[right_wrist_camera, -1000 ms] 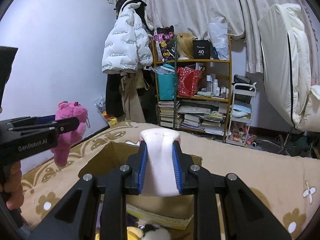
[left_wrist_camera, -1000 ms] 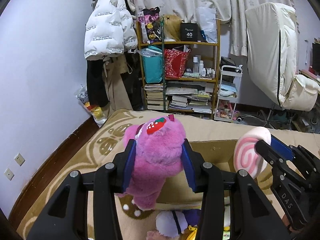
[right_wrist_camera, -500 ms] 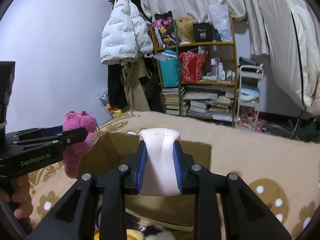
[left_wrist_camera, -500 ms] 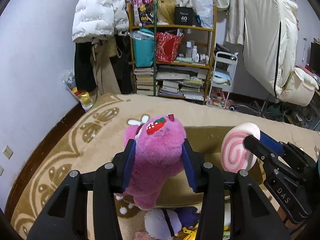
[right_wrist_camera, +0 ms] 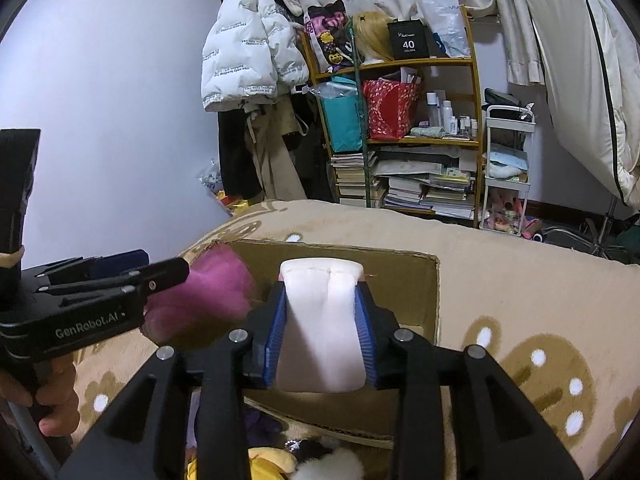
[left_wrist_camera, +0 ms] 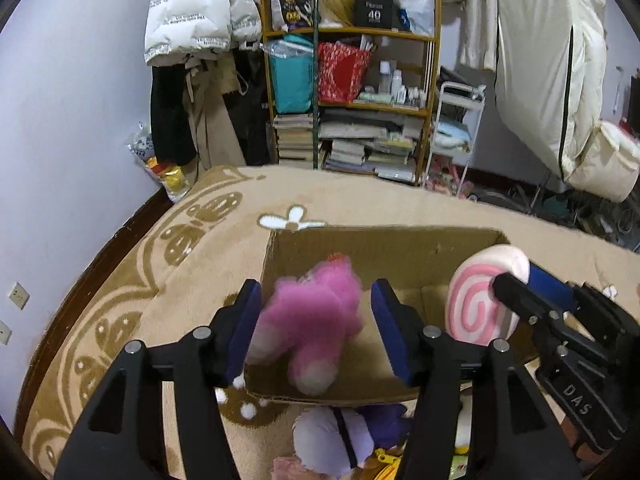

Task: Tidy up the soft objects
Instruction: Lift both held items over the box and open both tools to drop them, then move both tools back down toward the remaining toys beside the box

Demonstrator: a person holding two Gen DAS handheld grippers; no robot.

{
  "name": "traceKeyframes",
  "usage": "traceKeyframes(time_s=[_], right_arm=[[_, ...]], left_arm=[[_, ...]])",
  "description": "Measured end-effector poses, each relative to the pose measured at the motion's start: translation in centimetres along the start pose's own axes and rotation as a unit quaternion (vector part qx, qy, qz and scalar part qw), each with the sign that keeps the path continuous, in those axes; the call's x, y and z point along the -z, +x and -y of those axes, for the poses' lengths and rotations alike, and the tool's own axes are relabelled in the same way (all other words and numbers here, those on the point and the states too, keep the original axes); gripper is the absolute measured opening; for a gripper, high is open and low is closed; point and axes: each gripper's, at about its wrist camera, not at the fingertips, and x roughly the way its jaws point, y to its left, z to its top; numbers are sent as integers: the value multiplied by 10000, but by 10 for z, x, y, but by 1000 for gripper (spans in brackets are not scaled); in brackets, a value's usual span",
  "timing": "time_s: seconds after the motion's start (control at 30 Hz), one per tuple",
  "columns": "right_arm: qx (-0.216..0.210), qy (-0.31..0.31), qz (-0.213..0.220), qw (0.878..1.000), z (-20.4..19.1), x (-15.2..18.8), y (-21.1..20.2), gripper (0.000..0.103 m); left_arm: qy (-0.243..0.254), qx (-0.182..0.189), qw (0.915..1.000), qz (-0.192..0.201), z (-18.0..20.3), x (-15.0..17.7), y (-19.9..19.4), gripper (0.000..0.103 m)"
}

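The left tool (left_wrist_camera: 316,324) is spread wide; its blue pads (left_wrist_camera: 390,332) stand clear of the pink plush toy (left_wrist_camera: 310,320), which appears blurred between them, above the open cardboard box (left_wrist_camera: 384,248). From the right wrist view the same pink toy (right_wrist_camera: 208,300) sits at the box's left edge, partly hidden behind the left tool's black body.

The right tool (right_wrist_camera: 322,334) is clamped on a white roll-shaped cushion (right_wrist_camera: 322,320). Its sides are smooth and pale. From the left wrist view its end face shows a pink spiral (left_wrist_camera: 480,296), and it hangs over the right part of the box.

The box has plain brown corrugated walls and rests on a beige carpet (left_wrist_camera: 132,312) with brown looped patterns and white dots. More soft toys lie in front of the near box wall: a purple-and-white one (left_wrist_camera: 348,436) and a yellow one (right_wrist_camera: 268,462).

Behind the carpet stand a wooden shelf (left_wrist_camera: 352,92) packed with books, bags and bottles, a white puffer jacket (left_wrist_camera: 196,12) hanging on the wall, and a white trolley (left_wrist_camera: 456,136).
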Motion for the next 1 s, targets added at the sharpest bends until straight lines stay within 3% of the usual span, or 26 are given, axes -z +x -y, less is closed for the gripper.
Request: traceKeyframes(time_s=[0.2, 0.27, 0.33, 0.47, 0.53, 0.63, 0.8, 1.0], right_arm=[[-62, 3, -101, 9999, -1, 4, 1, 43], [-58, 18, -52, 10000, 0, 3, -2, 52], [-27, 24, 99, 9999, 0, 1, -9, 68], [0, 82, 335, 9994, 3, -6, -24, 81], [13, 128, 356, 9993, 6, -8, -29, 92], [167, 40, 440, 9989, 7, -10, -39, 99], [158, 57, 395, 9991, 7, -9, -51, 103], [101, 8, 306, 9995, 0, -4, -68, 103]], left_arm=[[-40, -69, 9999, -124, -2, 0, 2, 67], [-8, -128, 9999, -72, -1, -1, -3, 71], [73, -225, 9997, -32, 1, 0, -7, 78], [226, -443, 9987, 57, 3, 3, -18, 82], [188, -537, 9983, 80, 1, 5, -25, 87], [92, -576, 9983, 83, -4, 8, -36, 93], [-71, -604, 9981, 37, -11, 12, -52, 100], [-87, -703, 9975, -60, -17, 24, -71, 100]])
